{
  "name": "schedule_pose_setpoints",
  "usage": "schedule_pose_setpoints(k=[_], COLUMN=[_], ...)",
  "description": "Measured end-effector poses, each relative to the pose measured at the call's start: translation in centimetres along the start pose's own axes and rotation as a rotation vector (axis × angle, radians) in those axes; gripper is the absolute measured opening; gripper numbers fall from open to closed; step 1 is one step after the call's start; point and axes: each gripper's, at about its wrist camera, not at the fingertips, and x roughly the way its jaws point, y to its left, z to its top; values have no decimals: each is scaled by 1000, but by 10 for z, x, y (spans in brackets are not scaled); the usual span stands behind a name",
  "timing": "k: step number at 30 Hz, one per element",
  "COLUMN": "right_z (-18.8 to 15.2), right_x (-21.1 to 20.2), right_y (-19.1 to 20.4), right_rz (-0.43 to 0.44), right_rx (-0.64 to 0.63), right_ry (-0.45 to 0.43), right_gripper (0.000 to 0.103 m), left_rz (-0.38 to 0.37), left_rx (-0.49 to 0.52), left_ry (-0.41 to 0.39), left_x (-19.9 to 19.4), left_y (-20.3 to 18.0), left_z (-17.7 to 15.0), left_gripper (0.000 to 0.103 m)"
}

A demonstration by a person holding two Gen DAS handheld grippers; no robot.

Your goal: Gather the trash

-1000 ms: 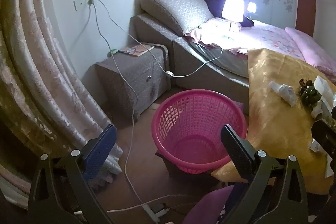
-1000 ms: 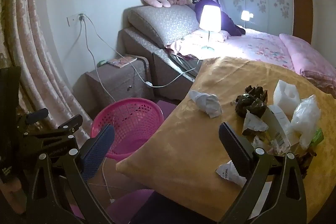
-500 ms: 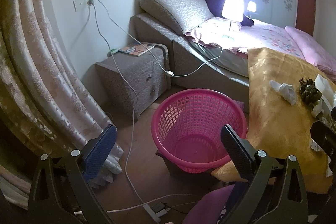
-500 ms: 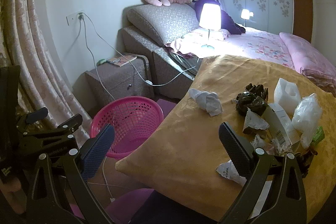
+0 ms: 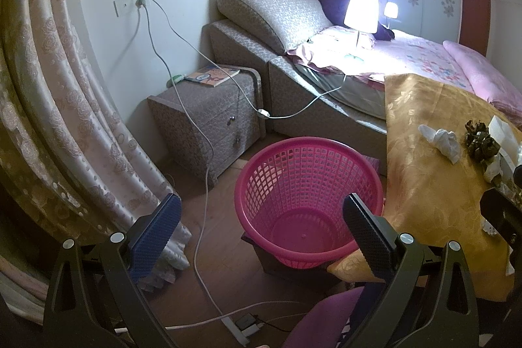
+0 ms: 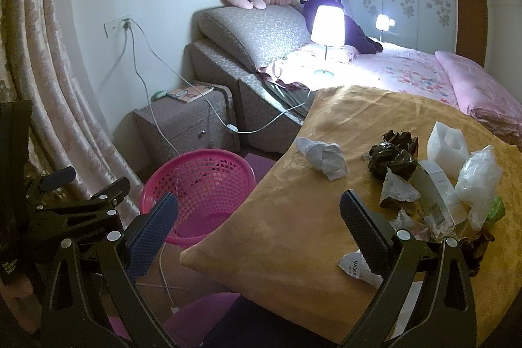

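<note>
A pink plastic basket (image 5: 308, 201) (image 6: 199, 185) stands on the floor beside the gold-clothed table (image 6: 293, 211) (image 5: 434, 185); nothing shows inside it. Trash lies on the table: a crumpled white tissue (image 6: 323, 157) (image 5: 440, 142), a black crumpled wrapper (image 6: 391, 155) (image 5: 481, 144), a white foam block (image 6: 447, 145), a clear plastic bag (image 6: 478, 178), a flattened carton (image 6: 437, 194) and a white scrap (image 6: 357, 266). My left gripper (image 5: 261, 227) hangs open above the basket's near rim. My right gripper (image 6: 259, 224) is open over the table's near left edge, holding nothing.
A grey nightstand (image 5: 208, 116) with a book stands by the wall, and cables (image 5: 202, 152) run from the socket across the floor to a power strip (image 5: 241, 320). A bed with a lit lamp (image 5: 360, 10) lies behind. Curtains (image 5: 49, 119) hang at left. A purple seat (image 6: 202, 315) is below.
Both views have shifted slightly; the left gripper has drawn a little back and up from the basket. Both grippers stay open and nothing was picked up.
</note>
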Motion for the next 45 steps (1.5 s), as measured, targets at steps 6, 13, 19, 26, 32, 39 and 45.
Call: schedule_pose_setpoints(k=[6,13,19,26,32,39,45], right_z=[0,0,0,0,0,0,-1], right_x=[0,0,0,0,0,0,-2], right_y=[0,0,0,0,0,-1,-4], right_rz=[-1,0,-1,0,0,0,-14], right_rx=[0,-1,1,1,0,3,2], right_ry=[0,1,0,2,2,2,-5], right_gripper=[96,96,96,96,96,96,96], left_rz=[0,0,0,0,0,11,2], left_rx=[1,-1,-1,-1,-1,-4,0], left_ry=[2,1,1,2,2,3,0], left_x=[0,0,0,0,0,2,2], left_y=[0,0,0,0,0,-1,-3], left_z=[0,0,0,0,0,-3,-2], left_gripper=[95,95,95,95,95,95,95])
